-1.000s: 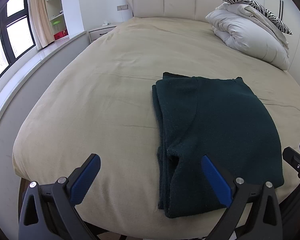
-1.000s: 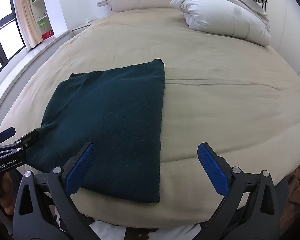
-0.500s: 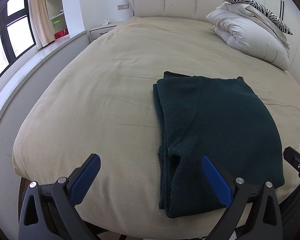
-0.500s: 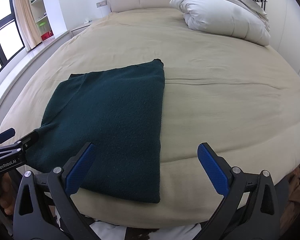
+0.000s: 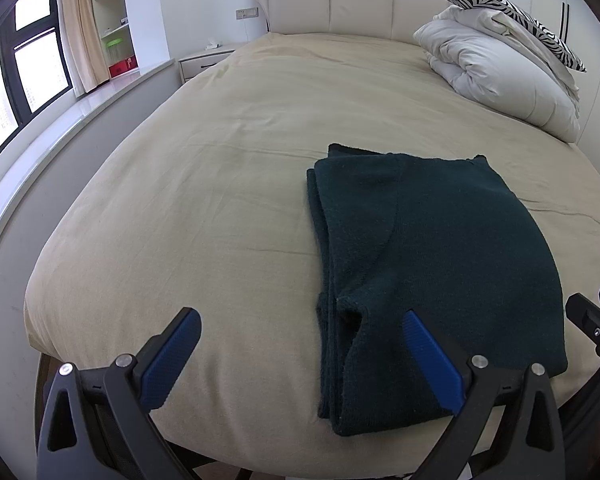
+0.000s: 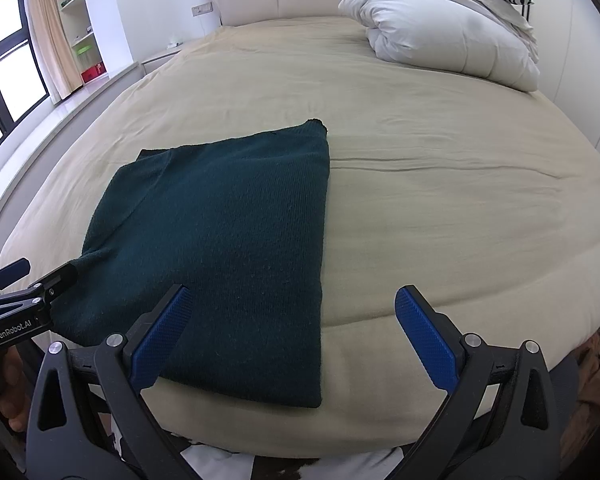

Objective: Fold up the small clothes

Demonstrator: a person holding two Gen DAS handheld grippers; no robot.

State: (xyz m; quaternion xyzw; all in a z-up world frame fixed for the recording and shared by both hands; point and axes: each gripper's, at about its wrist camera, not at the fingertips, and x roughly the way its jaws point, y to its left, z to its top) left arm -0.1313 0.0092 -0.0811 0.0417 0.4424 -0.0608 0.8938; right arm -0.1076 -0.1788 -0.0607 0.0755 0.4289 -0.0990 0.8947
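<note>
While both grippers' fingers (image 5: 178, 354) (image 6: 426, 338) gape, empty, the folded sweater (image 5: 420, 264) lies on the bed (image 5: 220, 184) — duvet (image 5: 500, 76) far behind

Black tongs (image 5: 300, 356), blue ribbed pads (image 6: 426, 336), silver screws, "GenRobot.AI" lettering.

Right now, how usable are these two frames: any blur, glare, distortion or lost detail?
Left wrist view: sharp, strong fisheye bowing the bed, black vignette at the corners, window blown out; the dark green garment keeps its fold lines. Right wrist view: same curvature and dark corners, even daylight, garment knit readable, no motion blur; both open tools crisp.
</note>
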